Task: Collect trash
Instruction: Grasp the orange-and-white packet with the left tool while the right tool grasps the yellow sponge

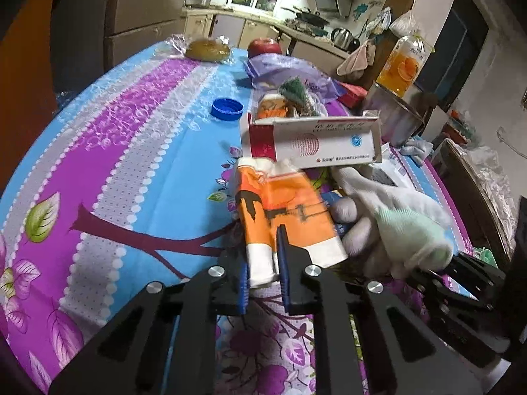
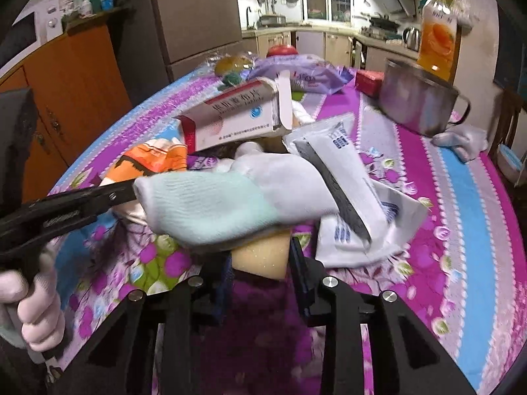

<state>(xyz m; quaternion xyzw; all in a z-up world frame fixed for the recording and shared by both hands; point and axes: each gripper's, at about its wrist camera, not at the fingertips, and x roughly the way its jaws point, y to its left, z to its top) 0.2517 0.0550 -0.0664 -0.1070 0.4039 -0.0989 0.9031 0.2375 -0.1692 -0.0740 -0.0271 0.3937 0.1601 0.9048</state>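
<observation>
My left gripper (image 1: 262,265) is shut on the near end of an orange and white wrapper (image 1: 286,210), held above the flowered tablecloth (image 1: 131,151). It also shows in the right wrist view (image 2: 154,159). My right gripper (image 2: 260,263) is shut on a yellow sponge (image 2: 260,255), with a white and mint sock (image 2: 224,197) draped over it. A red and white medicine box (image 1: 316,141) lies just beyond the wrapper, also in the right wrist view (image 2: 230,115). A white foil packet (image 2: 349,191) rests beside the sock.
A blue bottle cap (image 1: 226,108), a purple plastic bag (image 1: 283,72), an apple (image 1: 263,46) and a bagged bun (image 1: 207,49) lie further back. A steel pot (image 2: 418,98), a juice bottle (image 2: 438,33) and a red box (image 2: 369,82) stand at the far right.
</observation>
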